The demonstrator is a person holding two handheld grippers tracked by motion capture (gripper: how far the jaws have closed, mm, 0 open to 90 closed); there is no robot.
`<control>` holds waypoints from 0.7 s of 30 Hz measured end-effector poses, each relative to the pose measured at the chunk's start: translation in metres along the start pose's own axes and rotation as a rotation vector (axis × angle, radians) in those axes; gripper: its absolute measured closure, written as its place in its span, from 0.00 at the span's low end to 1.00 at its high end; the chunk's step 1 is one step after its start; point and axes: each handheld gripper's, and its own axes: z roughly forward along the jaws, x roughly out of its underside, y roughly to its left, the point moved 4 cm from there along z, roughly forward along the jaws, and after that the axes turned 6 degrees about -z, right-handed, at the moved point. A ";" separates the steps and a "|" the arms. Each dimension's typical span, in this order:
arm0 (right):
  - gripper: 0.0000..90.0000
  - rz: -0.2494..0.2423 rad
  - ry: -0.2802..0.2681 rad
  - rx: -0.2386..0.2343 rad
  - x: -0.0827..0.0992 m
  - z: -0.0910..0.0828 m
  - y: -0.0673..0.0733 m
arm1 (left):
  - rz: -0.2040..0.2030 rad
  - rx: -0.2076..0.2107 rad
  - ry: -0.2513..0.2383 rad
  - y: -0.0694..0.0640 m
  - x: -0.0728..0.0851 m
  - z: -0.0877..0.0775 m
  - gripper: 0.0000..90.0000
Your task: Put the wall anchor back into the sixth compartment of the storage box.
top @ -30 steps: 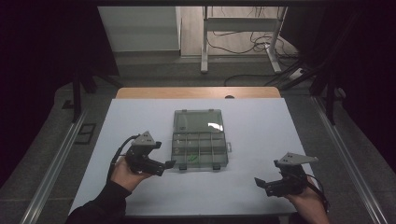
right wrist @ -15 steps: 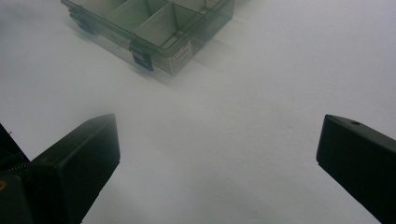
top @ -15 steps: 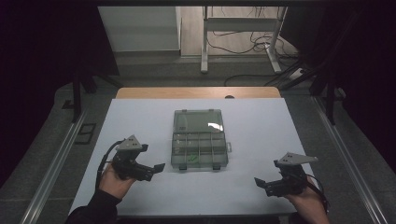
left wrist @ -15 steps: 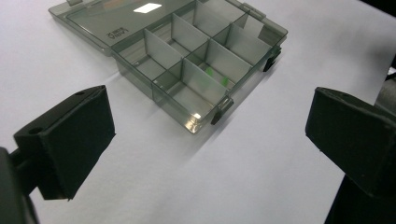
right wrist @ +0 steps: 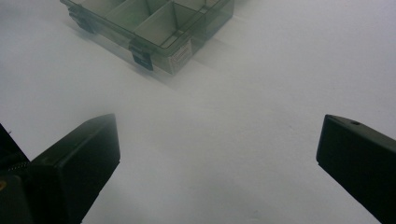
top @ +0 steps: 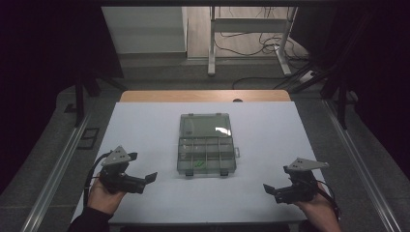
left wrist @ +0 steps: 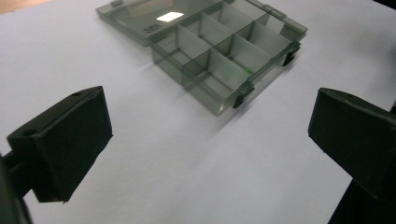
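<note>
The clear plastic organizer box [top: 206,145] sits mid-table on the white sheet [top: 270,130], lid flipped open flat behind it. It looks light, stiff and a bit slick, so I'd pinch a side wall or the front edge by the latches [left wrist: 243,94]. Left gripper [top: 145,180], whose jaws have just been opening, and right gripper [top: 270,189] both gape wide with nothing between them, well apart from it.

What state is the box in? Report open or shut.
Open: the box has its lid flat on the table behind it, dividers uncovered.
</note>
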 end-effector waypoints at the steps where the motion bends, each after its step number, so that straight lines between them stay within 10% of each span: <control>1: 0.00 0.000 0.001 0.000 0.000 0.000 0.000 | -0.004 -0.007 -0.007 0.001 0.001 -0.002 0.00; 21: 0.00 -0.001 0.004 -0.003 0.000 0.000 0.000 | -0.040 -0.066 -0.016 0.012 0.034 -0.024 0.00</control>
